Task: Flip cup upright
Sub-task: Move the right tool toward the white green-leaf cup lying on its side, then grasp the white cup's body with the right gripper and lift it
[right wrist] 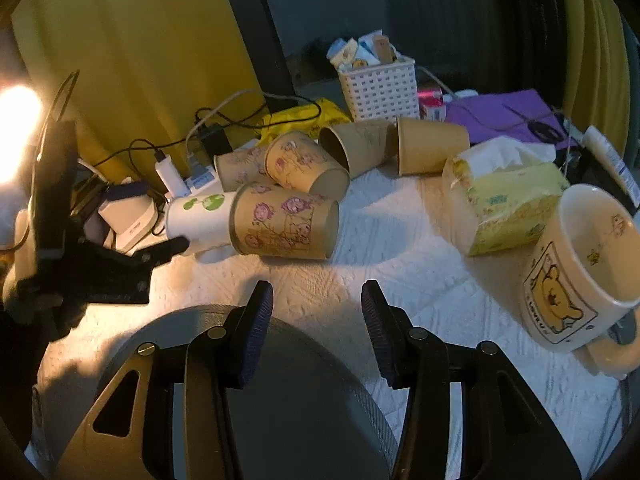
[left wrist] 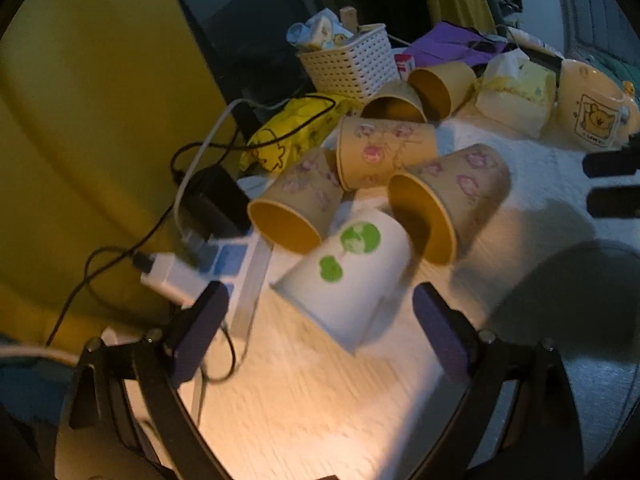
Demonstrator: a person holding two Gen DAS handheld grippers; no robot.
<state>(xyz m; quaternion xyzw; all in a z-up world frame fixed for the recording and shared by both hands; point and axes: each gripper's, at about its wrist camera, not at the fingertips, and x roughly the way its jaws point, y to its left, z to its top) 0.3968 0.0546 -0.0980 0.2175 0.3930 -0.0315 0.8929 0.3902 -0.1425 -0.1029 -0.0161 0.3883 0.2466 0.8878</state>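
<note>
The left hand-held gripper (left wrist: 320, 312) hangs wide open with nothing between its fingers, just short of a white paper cup (left wrist: 348, 276) printed with green shapes. That cup lies on its side on the pale wood-grain surface (left wrist: 304, 408), its closed base toward the camera. The right hand-held gripper (right wrist: 318, 320) is also open and empty, poised over a dark grey round object (right wrist: 288, 392) on the white textured mat (right wrist: 400, 240).

Behind the white cup a huddle of tan paper cups lies tipped over; the nearest, a tan cup with pink flower drawings (left wrist: 448, 196), touches the white one. Farther back stand a white lattice basket (left wrist: 352, 64) stuffed with packets, a yellow tissue pack (right wrist: 508, 196), and a cream bear mug (right wrist: 580, 268) upright at the right. A white power strip (left wrist: 224, 260) with chargers and black cables sits at the left edge. Yellow curtains (left wrist: 88, 120) and a dark window (right wrist: 352, 12) close off the dim room, and a bright lamp glare (right wrist: 16, 132) burns at far left.
</note>
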